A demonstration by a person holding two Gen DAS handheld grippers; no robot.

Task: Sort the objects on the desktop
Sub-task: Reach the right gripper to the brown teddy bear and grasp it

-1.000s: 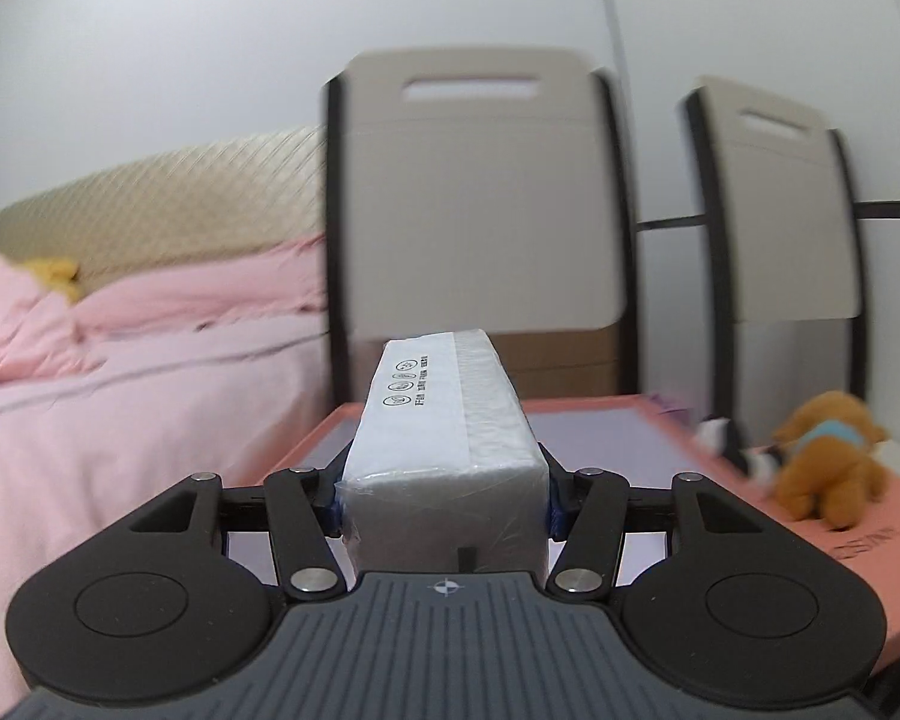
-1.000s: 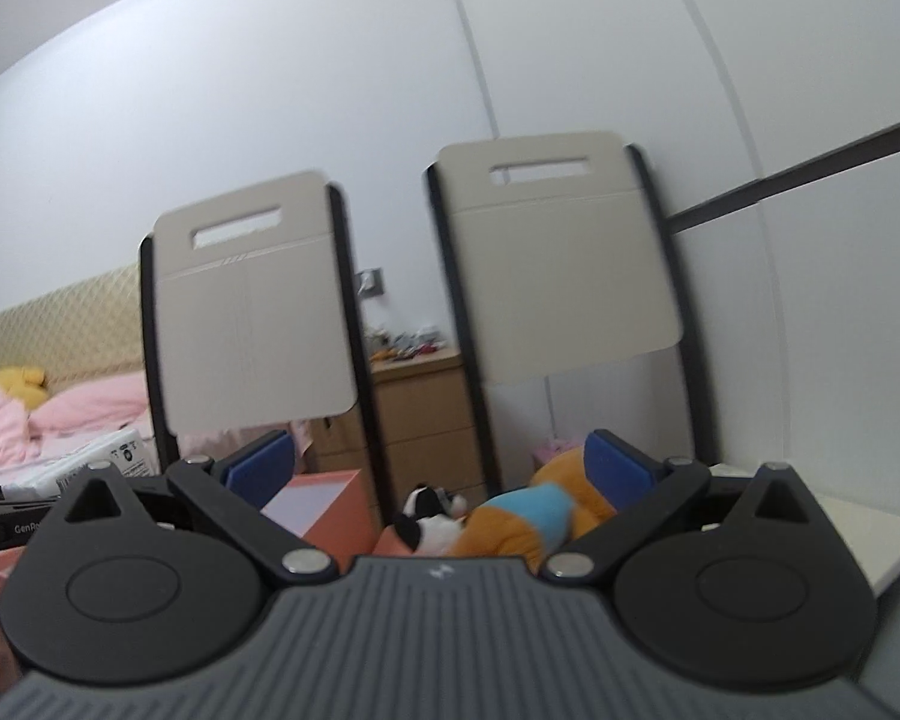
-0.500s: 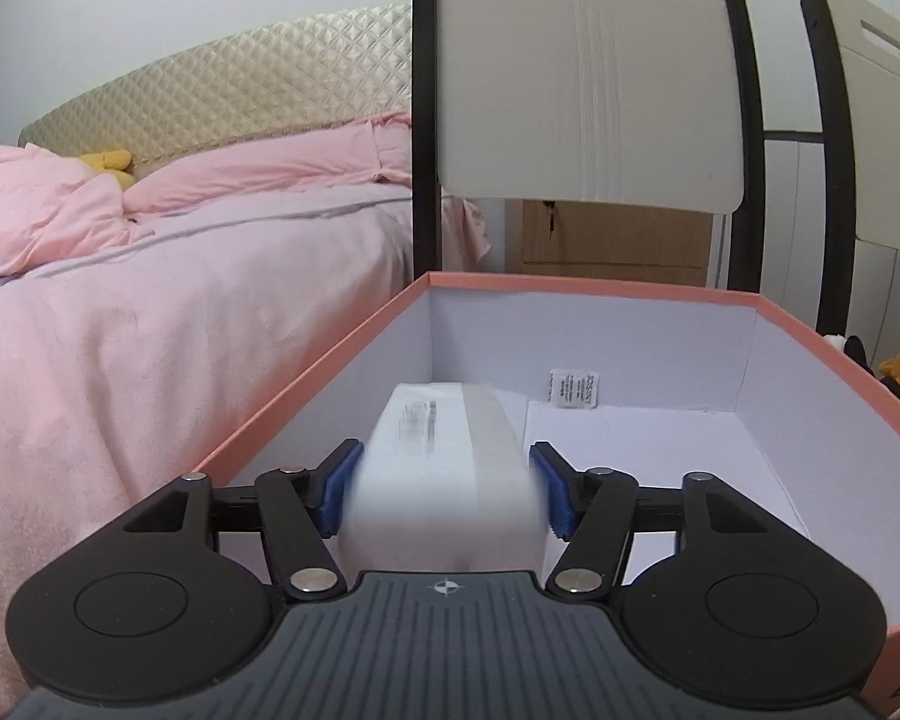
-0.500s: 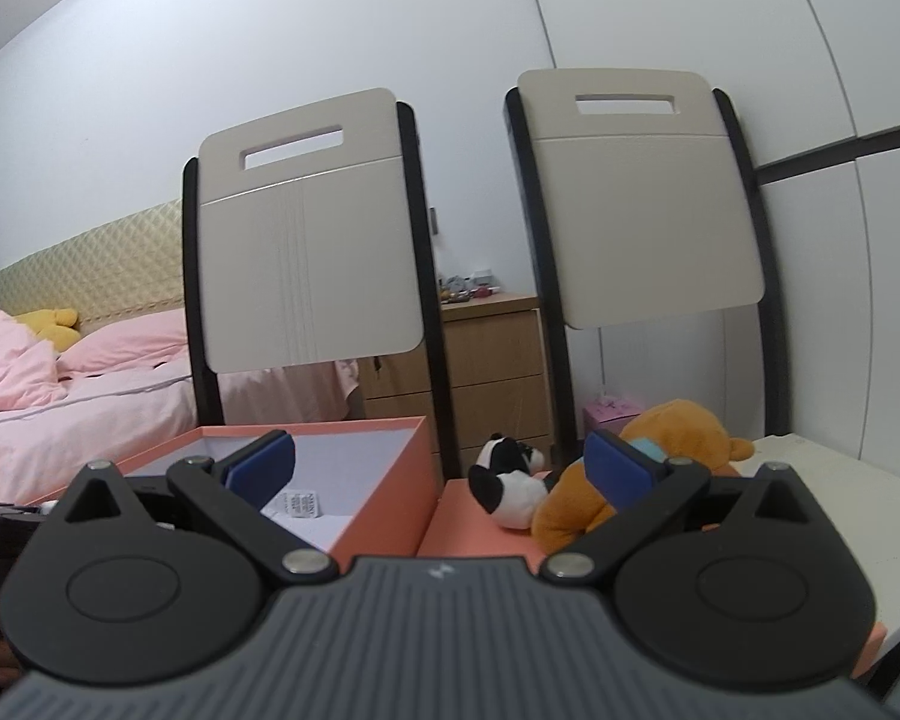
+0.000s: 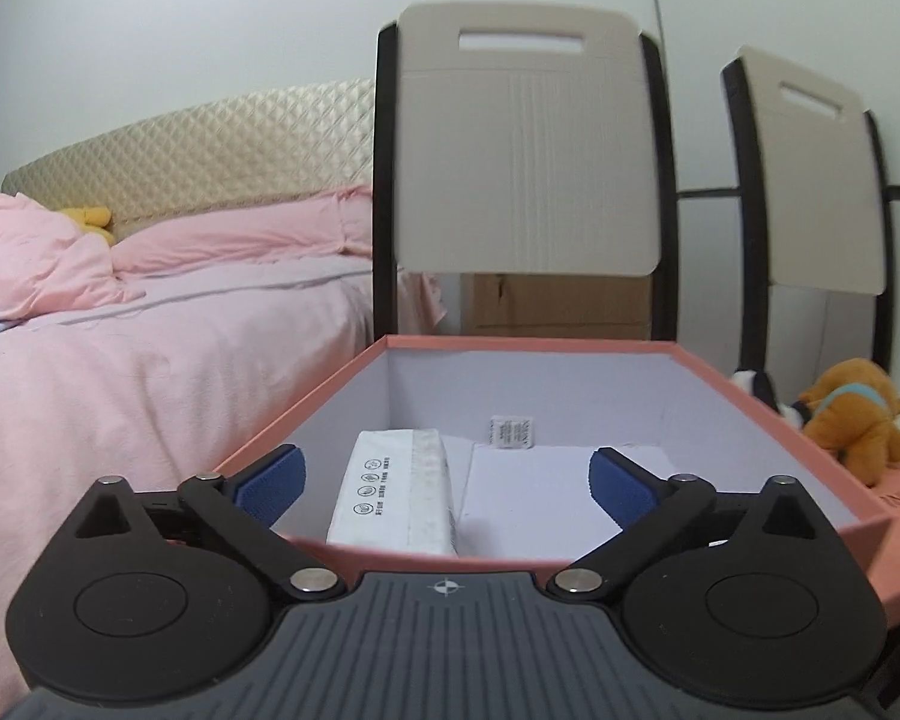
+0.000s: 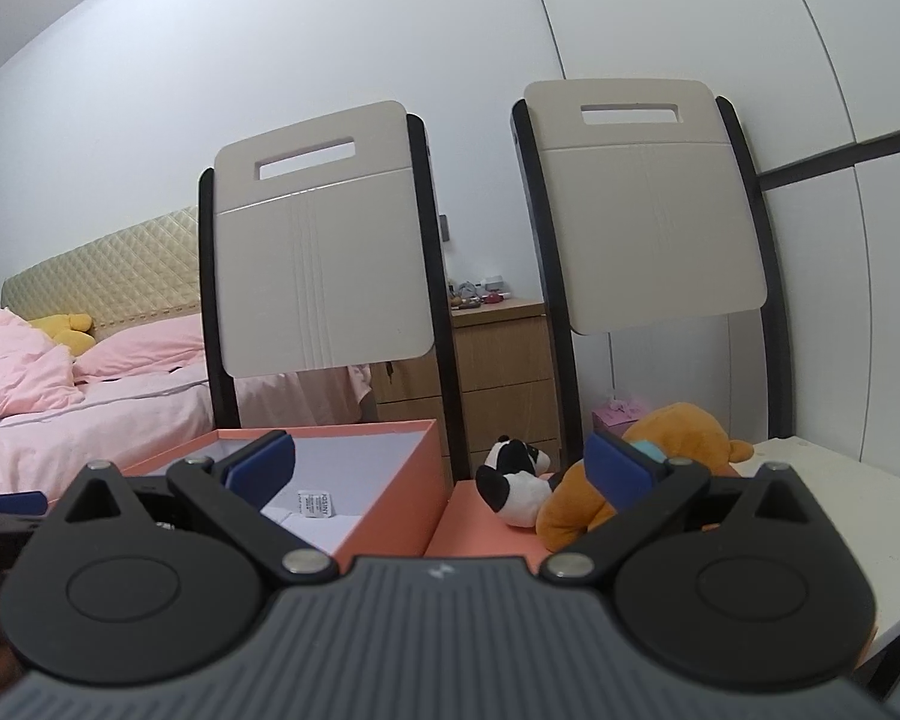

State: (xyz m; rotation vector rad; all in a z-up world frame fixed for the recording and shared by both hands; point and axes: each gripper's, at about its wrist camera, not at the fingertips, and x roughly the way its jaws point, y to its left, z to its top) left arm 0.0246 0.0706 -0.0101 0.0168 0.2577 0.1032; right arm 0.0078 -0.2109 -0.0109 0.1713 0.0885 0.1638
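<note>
A white wrapped tissue pack (image 5: 399, 489) lies inside the open salmon-pink box (image 5: 306, 405), at its near left. My left gripper (image 5: 447, 480) hangs over the box's near wall, its jaws opening wide; the pack lies between and below them, untouched by the blue pads (image 5: 270, 477). A small white sachet (image 5: 513, 431) leans on the box's far wall. A brown plush bear (image 5: 855, 417) and a panda plush (image 6: 513, 480) rest on the pink box lid (image 6: 486, 531) to the right. My right gripper (image 6: 441, 468) is open and empty, the box (image 6: 384, 498) ahead on its left.
Two beige chair backs (image 6: 324, 246) (image 6: 648, 204) stand behind the box. A bed with pink bedding (image 5: 120, 372) fills the left. A wooden nightstand (image 6: 498, 372) sits between the chairs. A white table surface (image 6: 840, 498) extends right of the lid.
The left gripper carried the tissue pack over the box, opened, and let it drop inside. The right gripper's view drifted slightly, its jaws unchanged.
</note>
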